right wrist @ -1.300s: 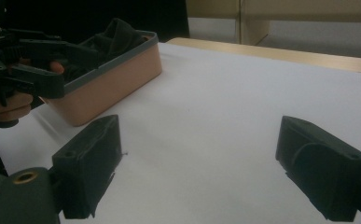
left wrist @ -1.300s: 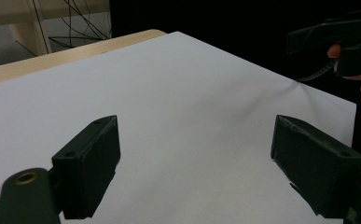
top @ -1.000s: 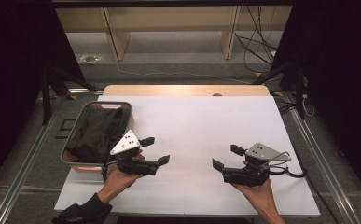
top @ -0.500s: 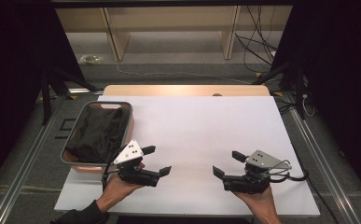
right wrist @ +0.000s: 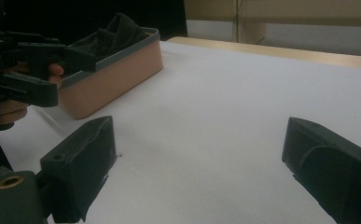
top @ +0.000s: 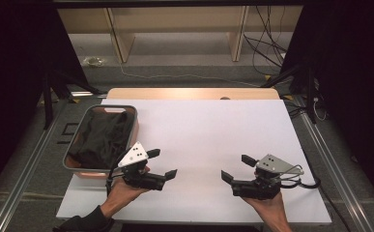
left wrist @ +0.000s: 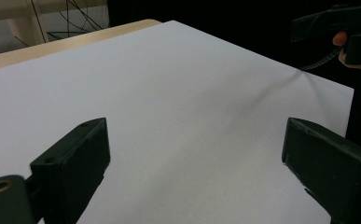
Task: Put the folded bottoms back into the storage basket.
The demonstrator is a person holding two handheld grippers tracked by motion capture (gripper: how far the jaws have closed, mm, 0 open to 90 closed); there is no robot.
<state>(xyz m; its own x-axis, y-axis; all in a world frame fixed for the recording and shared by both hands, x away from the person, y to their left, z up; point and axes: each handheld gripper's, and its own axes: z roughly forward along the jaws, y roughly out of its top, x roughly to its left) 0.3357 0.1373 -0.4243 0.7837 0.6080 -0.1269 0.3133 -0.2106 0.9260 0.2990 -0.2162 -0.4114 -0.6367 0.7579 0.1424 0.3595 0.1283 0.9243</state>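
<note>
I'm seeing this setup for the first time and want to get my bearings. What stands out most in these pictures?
A pink plastic bin with a grey rim, stuffed with crumpled black cloth, sits at the left edge of the white table top. Near the front edge, the left gripper and the right gripper hang over bare white surface, jaws wide apart and facing each other, holding nothing.

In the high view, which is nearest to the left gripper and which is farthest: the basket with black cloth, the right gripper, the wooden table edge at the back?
1. Basket, just beyond the left gripper, toward the table's left side.
2. Right gripper, across the white sheet, near the front.
3. Wooden table edge, at the far end.
</note>
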